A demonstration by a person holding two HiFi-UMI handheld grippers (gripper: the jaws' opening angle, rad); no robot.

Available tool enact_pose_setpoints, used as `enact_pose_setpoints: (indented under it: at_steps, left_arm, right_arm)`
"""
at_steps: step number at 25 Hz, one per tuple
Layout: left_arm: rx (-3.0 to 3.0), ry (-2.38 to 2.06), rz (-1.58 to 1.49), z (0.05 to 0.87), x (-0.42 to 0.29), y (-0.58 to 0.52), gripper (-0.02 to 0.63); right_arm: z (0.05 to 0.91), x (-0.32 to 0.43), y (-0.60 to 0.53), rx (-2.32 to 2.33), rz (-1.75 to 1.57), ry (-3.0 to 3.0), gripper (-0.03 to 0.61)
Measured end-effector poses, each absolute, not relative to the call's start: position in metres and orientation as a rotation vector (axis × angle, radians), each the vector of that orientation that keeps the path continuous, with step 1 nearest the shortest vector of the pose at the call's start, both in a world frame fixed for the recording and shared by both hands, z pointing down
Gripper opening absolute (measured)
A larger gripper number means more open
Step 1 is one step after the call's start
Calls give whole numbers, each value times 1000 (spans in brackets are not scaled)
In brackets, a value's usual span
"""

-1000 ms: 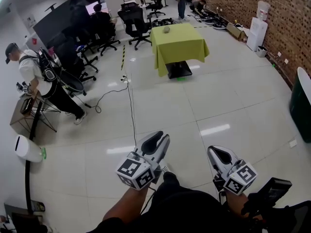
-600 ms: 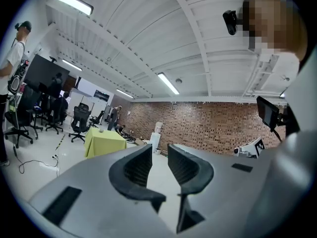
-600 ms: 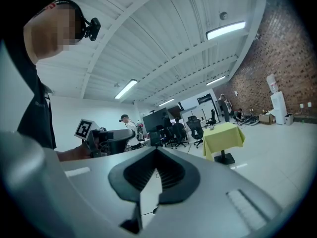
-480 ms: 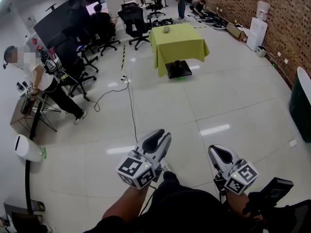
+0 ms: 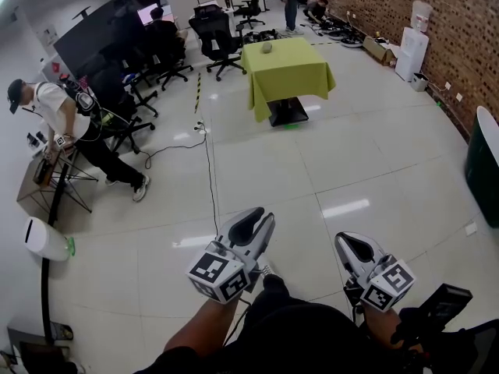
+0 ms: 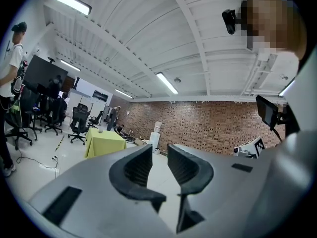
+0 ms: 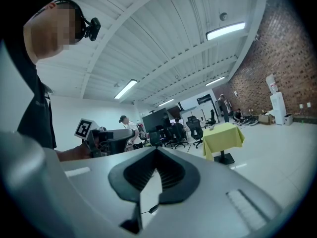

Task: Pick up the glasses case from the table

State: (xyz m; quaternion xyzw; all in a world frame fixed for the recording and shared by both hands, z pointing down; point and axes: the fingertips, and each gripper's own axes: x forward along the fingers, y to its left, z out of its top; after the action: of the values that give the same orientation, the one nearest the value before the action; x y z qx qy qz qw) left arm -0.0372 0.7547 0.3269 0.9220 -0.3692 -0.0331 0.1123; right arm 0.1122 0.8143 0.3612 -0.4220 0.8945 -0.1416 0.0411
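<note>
The glasses case [image 5: 267, 47] is a small grey object on a table under a yellow-green cloth [image 5: 287, 72], far across the tiled floor. It also shows tiny in the left gripper view [image 6: 100, 131] and the right gripper view [image 7: 210, 128]. My left gripper [image 5: 248, 226] is held low and near my body, pointing level towards the table. Its jaws [image 6: 159, 148] stand a narrow gap apart with nothing between them. My right gripper [image 5: 352, 248] is beside it, and its jaws [image 7: 157, 151] meet at the tips, empty. Both are far from the case.
A person [image 5: 66, 123] bends over a small stand at the left. Office chairs [image 5: 214, 37] and desks stand behind the table. A cable [image 5: 209, 170] runs along the floor towards me. A white bin [image 5: 43, 238] stands at the left, a water dispenser [image 5: 412, 49] by the brick wall.
The person at the left has shifted stance and stepped slightly to the right. Both grippers have stayed where they were.
</note>
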Motion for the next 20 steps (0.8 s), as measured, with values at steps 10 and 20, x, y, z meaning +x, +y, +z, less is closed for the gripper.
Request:
enact_pose_setpoints:
  at_steps: [10, 20]
  left_arm:
    - [2678, -1101, -95, 338, -52, 738, 99]
    - [2642, -1110, -76, 351, -61, 687, 97]
  right_arm:
    - [371, 101, 797, -1292, -459, 2743, 2]
    - [384, 97, 747, -1306, -514, 2734, 2]
